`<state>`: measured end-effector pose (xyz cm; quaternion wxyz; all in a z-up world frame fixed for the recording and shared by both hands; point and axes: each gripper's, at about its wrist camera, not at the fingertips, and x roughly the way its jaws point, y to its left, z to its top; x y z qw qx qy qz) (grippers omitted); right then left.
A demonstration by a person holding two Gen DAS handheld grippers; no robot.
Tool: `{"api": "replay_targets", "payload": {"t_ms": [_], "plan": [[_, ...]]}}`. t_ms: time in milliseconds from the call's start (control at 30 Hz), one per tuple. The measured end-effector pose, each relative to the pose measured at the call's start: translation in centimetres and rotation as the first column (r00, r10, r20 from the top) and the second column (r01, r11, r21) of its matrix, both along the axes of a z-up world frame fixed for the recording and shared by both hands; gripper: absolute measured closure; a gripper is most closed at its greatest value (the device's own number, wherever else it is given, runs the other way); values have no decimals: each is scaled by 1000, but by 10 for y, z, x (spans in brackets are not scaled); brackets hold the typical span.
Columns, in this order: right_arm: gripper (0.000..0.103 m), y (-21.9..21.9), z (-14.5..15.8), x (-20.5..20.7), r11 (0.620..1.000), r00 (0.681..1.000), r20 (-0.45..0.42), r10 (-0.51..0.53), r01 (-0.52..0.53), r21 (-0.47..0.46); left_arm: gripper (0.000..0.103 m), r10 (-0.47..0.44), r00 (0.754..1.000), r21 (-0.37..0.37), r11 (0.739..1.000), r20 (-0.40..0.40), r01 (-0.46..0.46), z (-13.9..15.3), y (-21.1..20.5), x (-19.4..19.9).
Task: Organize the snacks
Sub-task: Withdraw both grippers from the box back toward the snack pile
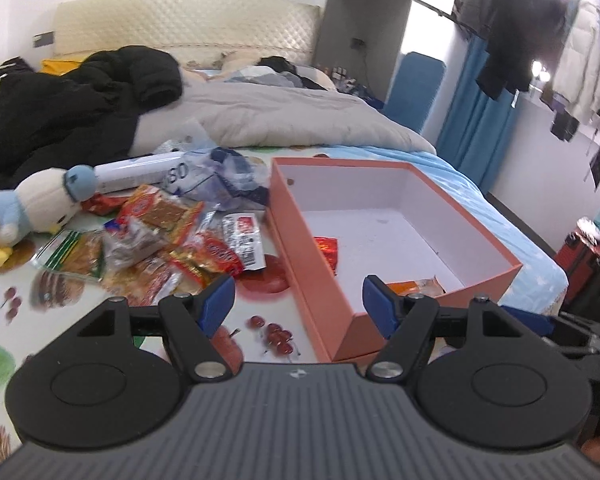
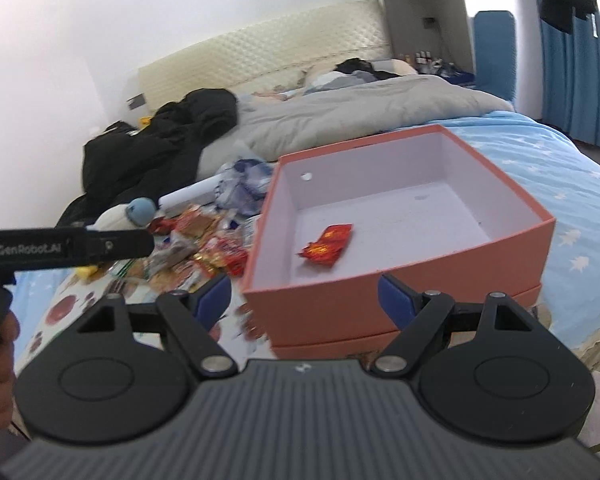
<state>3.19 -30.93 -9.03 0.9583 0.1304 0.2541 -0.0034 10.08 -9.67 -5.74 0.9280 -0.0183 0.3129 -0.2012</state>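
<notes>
Risk: both tongs, left (image 1: 299, 308) and right (image 2: 305, 298), wide, empty; crinkly snack pile (image 1: 168, 240) frame-left slips, box (image 1: 500, 270) shifts on bed.

On the black bar of the left gripper (image 2: 66, 249), seen at the left edge of the right wrist view, white letters read "GenRobot.AI". In the left wrist view, the white cylindrical tube (image 1: 140, 171) lying on the bed carries large dark figures that look like "80". The red-and-white snack packet (image 1: 245, 240) shows a barcode, and its other print is too small to read.
</notes>
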Motion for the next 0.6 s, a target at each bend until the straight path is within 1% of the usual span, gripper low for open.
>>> {"api": "replay_targets", "payload": {"t_ms": [200,300,433,533,600], "plan": [[21,22,-2,-20,998,998,23,59,-60,16,28,50,999,10,999,1,-50,-3,24,-31],[21,34,-5,-28,994,994,31,104,-104,17,28,77,997,9,997,-16,-77,-9,38,-44],[21,46,-9,-35,991,992,13,129,-129,23,28,126,991,-7,992,-44,-126,-18,58,-60],[21,54,-10,-39,991,991,7,136,-136,1,28,153,986,-13,988,-59,-154,-23,72,-68],[21,58,-11,-44,990,990,9,138,-138,2,28,166,984,-18,986,-68,-168,-26,80,-71]]}}
